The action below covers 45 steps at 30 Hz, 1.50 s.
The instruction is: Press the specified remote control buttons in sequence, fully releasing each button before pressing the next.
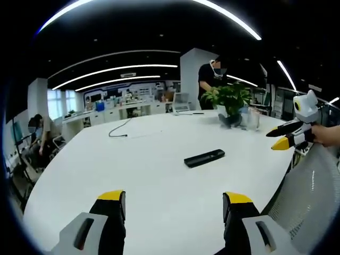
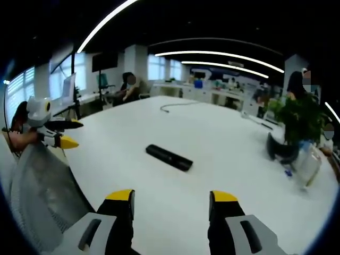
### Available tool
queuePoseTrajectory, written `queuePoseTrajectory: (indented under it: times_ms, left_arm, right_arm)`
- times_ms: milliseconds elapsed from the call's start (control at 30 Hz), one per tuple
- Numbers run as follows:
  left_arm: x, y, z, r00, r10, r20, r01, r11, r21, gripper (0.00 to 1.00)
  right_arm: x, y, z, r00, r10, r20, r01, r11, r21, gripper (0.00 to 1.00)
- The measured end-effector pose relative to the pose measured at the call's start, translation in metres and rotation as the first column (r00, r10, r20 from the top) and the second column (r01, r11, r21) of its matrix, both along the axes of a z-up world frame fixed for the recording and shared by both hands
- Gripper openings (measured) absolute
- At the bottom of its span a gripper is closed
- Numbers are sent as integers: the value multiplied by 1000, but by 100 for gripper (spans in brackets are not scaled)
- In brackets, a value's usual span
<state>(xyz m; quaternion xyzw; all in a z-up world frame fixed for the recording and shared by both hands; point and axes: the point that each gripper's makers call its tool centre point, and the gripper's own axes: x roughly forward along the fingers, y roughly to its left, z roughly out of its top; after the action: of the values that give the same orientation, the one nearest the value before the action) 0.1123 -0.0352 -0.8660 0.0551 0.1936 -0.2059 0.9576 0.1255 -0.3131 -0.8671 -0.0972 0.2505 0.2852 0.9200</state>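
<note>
Two hand-held grippers hover at the edge of a broad white oval table in an open-plan office, the left gripper with its yellow-tipped black fingers spread wide and clamped on nothing. Near mid-table, well apart from both tools, lies the slim black rectangular plastic remote control, flat and alone on the bare surface. It looks light, rigid and smooth, likely to skid on the slick tabletop, so a press should come straight down on a button, perhaps with the body steadied at its long edges. The right gripper is likewise parted and empty. A leafy green potted plant stands beyond.
</note>
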Motion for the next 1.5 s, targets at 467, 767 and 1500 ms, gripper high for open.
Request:
queuePoseTrajectory:
  times_ms: [467,767,1500]
  left_arm:
    - [0,-1,-1,1000,-5,-5,5,1000,8,77]
    - [-1,0,-2,1000,-6,-9,6,1000,10,77]
    - [-2,-2,-5,999,-17,-28,17,1000,21,76]
  right_arm:
    - [0,1,1,1000,6,-1,-6,1000,8,50]
    - [-1,2,1,1000,11,0,-11,1000,10,48]
    - [-1,2,2,1000,11,3,-11,1000,3,48]
